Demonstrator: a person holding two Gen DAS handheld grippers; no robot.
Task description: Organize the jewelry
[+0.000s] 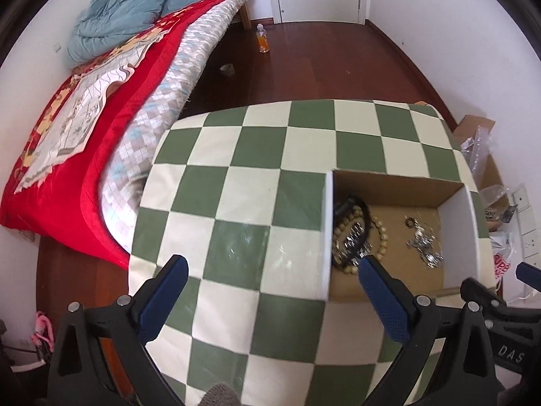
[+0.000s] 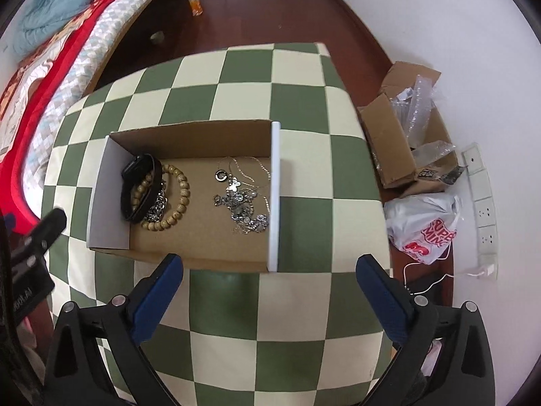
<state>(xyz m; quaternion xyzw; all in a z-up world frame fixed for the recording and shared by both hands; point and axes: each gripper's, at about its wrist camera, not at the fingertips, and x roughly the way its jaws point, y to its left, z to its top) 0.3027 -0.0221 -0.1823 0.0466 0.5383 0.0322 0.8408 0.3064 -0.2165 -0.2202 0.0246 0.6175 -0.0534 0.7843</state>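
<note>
On my left I see the bed [image 1: 111, 108], its red quilt [image 1: 84, 182] and crumpled blue blanket [image 1: 115, 23] running along the wall above the dark wooden floor [image 1: 304, 61]. In front of me is the table [image 2: 236, 77], covered in a green and cream checked cloth. Off its right edge, on the floor, sit a torn cardboard carton [image 2: 392, 145] stuffed with clear plastic wrapping, a white shopping bag with red lettering [image 2: 426, 226] and a white power strip [image 2: 481, 209] against the wall.

On the table stands the open cardboard tray [image 2: 189, 138], brown inside with white end walls. All the jewelry I can make out lies inside it. Toward its left end a black strap bracelet [image 2: 135, 186] lies over a wooden bead bracelet [image 2: 177, 199], with a silver chain bracelet [image 2: 157, 208] tangled between them. Toward the right end a pile of silver necklaces and charms [image 2: 241, 203] is heaped together, thin chains trailing from it, touching or just beside the white wall.

My left claw [image 1: 270, 301] hangs over the bare cloth just left of the tray, fingers spread wide and holding nothing. My right claw [image 2: 270, 301] hovers at the tray's near edge, likewise spread wide and empty. Far back on the floor stands a small bottle of orange liquid [image 1: 263, 39].
</note>
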